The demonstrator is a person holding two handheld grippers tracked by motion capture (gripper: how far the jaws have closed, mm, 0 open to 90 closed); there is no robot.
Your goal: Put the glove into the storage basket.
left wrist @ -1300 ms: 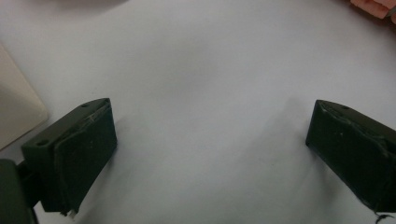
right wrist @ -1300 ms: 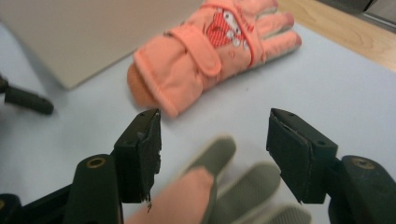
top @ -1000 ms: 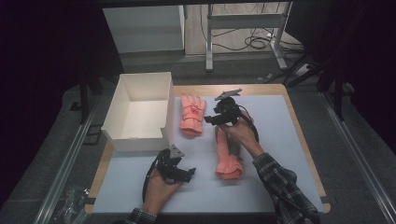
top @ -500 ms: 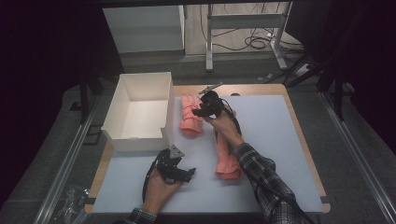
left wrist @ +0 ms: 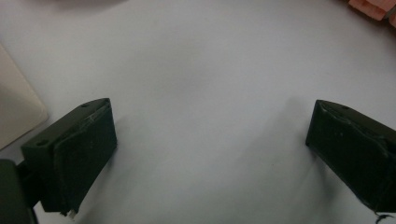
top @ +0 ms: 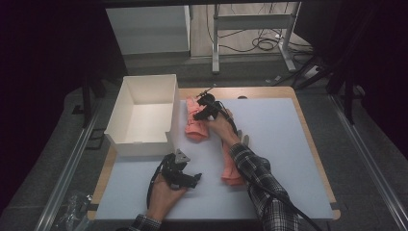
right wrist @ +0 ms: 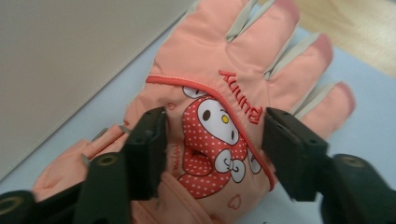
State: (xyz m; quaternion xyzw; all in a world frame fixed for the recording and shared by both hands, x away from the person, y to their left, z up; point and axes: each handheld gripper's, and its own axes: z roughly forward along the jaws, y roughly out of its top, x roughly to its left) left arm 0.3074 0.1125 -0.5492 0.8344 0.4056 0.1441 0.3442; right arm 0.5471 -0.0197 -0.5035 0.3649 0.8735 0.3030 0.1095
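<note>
Right hand-held gripper (right wrist: 212, 144) agape astride glove (right wrist: 224, 116)

Glove (right wrist: 219, 88) – soft padded cloth, embroidered; mat (top: 284, 130) – smooth matt; gripper (right wrist: 212, 149) matt black.

Lab: floor cables (top: 263, 44), metal frame legs (top: 288, 33).

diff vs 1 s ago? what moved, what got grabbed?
The right gripper moved away from the person and left, from beside the near glove onto the far glove, jaws open astride it, not yet closed. Nothing grabbed or released. Left gripper, both gloves and white box unchanged.
</note>
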